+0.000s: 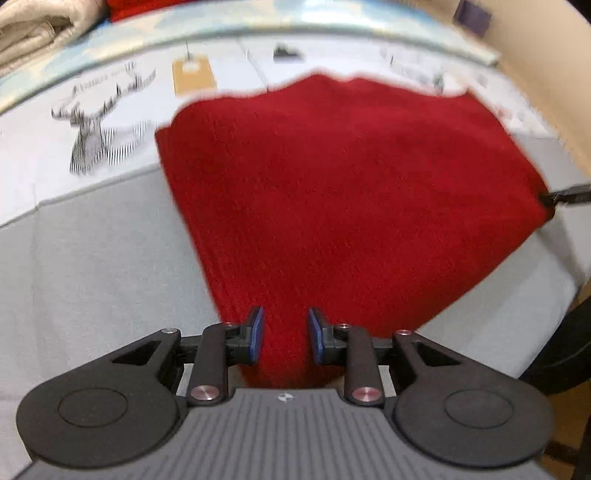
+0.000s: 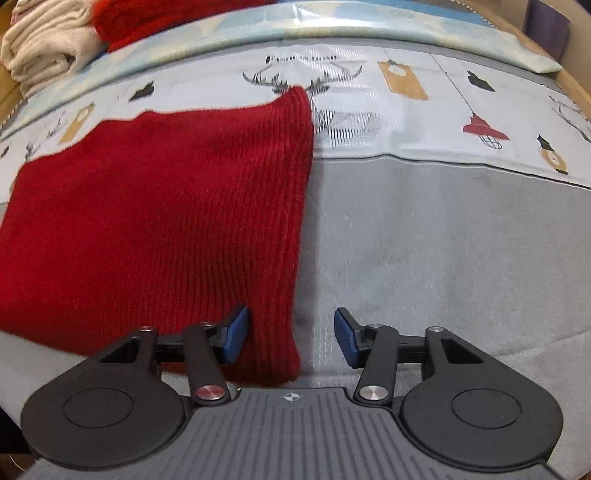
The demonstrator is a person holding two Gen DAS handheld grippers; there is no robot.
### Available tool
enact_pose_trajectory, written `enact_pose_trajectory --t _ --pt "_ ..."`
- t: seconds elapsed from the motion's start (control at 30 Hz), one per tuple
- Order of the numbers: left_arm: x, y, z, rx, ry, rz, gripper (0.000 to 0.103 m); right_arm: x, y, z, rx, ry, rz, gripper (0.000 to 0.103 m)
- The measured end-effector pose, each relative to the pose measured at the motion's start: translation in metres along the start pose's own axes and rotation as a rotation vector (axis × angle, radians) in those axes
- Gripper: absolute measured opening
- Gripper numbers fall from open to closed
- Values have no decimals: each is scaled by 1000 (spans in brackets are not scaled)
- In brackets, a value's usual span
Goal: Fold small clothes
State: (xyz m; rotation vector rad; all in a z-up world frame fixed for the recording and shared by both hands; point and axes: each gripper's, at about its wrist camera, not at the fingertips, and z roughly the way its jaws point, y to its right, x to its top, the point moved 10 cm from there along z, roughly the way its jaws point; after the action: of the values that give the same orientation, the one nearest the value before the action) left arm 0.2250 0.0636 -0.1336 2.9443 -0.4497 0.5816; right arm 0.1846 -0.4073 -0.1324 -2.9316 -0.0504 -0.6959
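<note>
A red ribbed knit garment point(image 1: 343, 192) lies flat on the grey bedcover point(image 1: 92, 266). My left gripper point(image 1: 285, 334) is open, with the garment's near corner running between its blue pads point(image 1: 256, 332). In the right wrist view the garment point(image 2: 166, 221) fills the left half. My right gripper point(image 2: 291, 338) is open wide around the garment's near right corner, with its left pad point(image 2: 236, 332) against the cloth. The tip of the right gripper shows at the garment's right edge in the left wrist view point(image 1: 565, 195).
A printed sheet with deer and lamp pictures point(image 2: 424, 110) covers the far part of the bed. Folded cream cloth point(image 2: 44, 44) and another red garment point(image 2: 155, 18) lie at the far left. The bed's right edge point(image 1: 561, 280) drops off beside the garment.
</note>
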Motion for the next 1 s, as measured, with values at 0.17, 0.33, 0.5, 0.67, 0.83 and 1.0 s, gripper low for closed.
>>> enact_pose_trajectory --t 0.17,0.33,0.5,0.67,0.83,1.0 --pt "-2 0 -3 40 14 27 34 -2 -4 -3 -14 2 -11 38" --pt "16 5 -19 -7 111 12 37 12 -1 -23 4 102 41 38" --pt "3 5 9 48 -31 31 46 -1 11 -3 -68 1 58 45" --pt "11 0 0 53 8 -9 54 7 -1 -13 -100 55 5 46" --pt "23 -9 -15 73 89 -51 55 27 1 -36 -166 198 14 48" --pt "38 -17 -36 72 194 -130 58 46 3 -66 -219 362 31 48"
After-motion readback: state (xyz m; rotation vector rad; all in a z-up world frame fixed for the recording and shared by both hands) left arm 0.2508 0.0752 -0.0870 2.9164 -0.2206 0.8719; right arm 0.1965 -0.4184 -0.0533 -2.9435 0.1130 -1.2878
